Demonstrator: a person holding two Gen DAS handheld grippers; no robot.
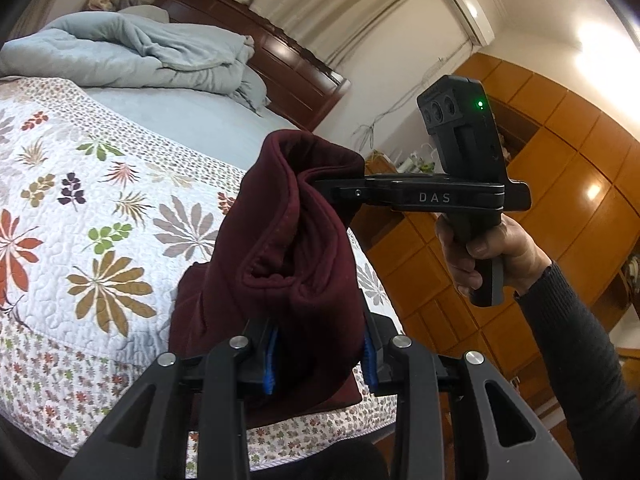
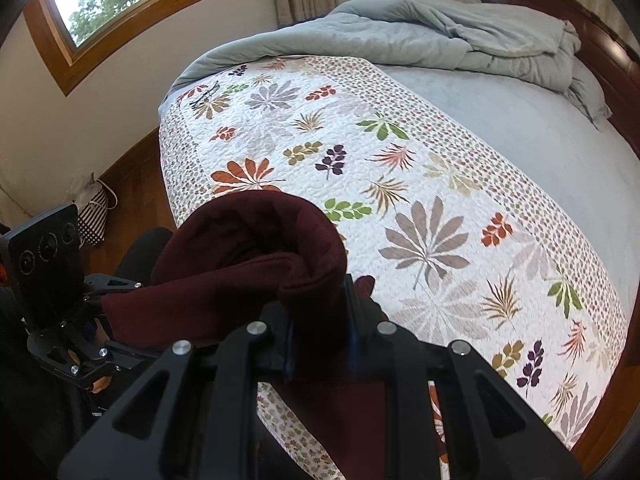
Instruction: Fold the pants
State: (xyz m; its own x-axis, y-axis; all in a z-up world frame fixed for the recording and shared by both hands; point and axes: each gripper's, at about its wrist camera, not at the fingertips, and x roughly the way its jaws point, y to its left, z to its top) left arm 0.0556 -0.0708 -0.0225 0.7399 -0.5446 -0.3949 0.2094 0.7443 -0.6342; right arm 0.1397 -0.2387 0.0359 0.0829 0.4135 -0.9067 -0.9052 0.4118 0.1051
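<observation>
The dark maroon pants hang bunched between both grippers above the near edge of the bed. My left gripper is shut on a thick fold of the cloth, its blue pads pressed on either side. My right gripper comes in from the right in the left wrist view and is shut on the top of the bundle. In the right wrist view the right gripper clamps the pants, which curl over its fingers. The left gripper's body shows at the left, its fingertips hidden behind cloth.
The bed carries a white floral quilt, a grey sheet and a crumpled blue-grey duvet by the wooden headboard. A wooden wardrobe stands to the right. A checked bag sits on the floor under the window.
</observation>
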